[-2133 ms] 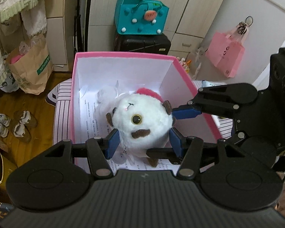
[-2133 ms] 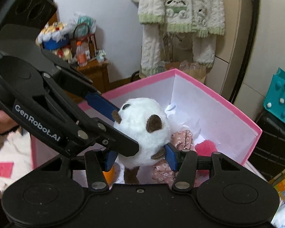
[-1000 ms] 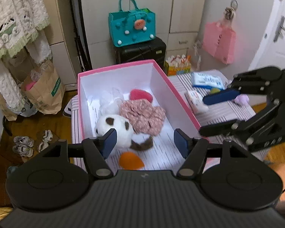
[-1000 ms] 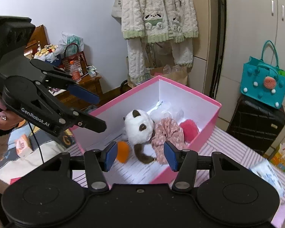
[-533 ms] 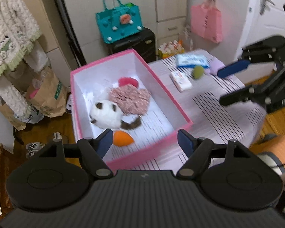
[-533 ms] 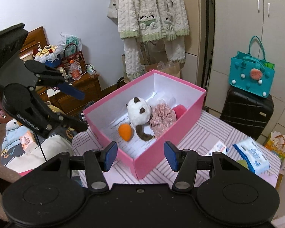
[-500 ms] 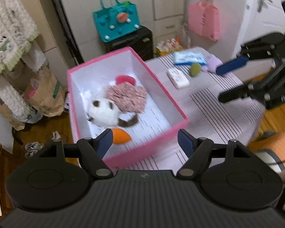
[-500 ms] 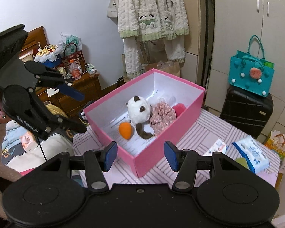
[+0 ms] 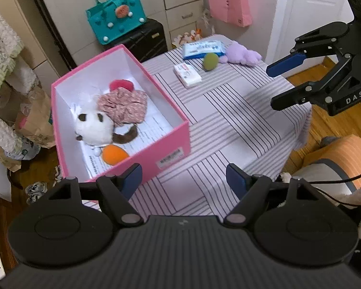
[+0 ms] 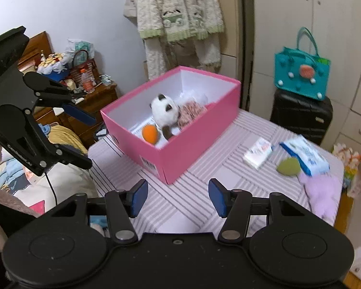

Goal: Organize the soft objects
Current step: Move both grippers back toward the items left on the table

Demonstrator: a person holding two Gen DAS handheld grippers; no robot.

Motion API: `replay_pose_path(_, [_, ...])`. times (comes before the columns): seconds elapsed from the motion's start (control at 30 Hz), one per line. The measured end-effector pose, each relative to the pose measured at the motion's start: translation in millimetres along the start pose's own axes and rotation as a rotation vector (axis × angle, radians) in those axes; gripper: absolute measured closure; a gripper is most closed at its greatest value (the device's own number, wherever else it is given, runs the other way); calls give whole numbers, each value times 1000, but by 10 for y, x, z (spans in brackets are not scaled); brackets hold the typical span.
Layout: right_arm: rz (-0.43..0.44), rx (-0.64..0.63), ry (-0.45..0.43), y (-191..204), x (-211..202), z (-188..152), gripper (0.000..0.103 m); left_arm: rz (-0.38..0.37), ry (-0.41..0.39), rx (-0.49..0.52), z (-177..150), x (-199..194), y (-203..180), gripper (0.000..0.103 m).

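The left gripper point(image 9: 184, 177) hangs over the striped table point(image 9: 228, 120), jaws just widened, nothing between them. The right gripper point(image 10: 178, 196) is also spread and empty. The pink box point(image 9: 173, 142) holds a panda toy point(image 9: 93, 126), orange ball point(image 9: 114, 154) and floral cloth point(image 9: 122, 107). A purple plush point(image 9: 243, 55) and green ball point(image 9: 210, 61) lie on the table's far corner.

"DAS" stands in white letters on the black right tongs point(image 9: 274, 86) — the only legible text; the pink box's point(image 9: 170, 139) barcode label is too blurred to read.
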State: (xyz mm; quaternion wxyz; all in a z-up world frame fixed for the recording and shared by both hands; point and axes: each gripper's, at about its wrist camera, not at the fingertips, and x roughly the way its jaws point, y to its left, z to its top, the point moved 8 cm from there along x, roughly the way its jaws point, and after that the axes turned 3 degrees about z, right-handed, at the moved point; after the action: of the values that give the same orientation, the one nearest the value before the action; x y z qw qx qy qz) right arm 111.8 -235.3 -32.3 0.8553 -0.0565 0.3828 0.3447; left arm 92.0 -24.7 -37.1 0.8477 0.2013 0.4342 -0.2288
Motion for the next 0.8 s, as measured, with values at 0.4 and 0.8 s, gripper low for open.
replay_pose_path(0.4, [-93, 72, -95, -469, -159, -500, 32, -47, -121, -32, 185, 100, -354, 27])
replay_pose_path(0.8, [-194, 27, -228, -861, -63, -639, 24, -82, -269, -37, 633, 230, -514, 27])
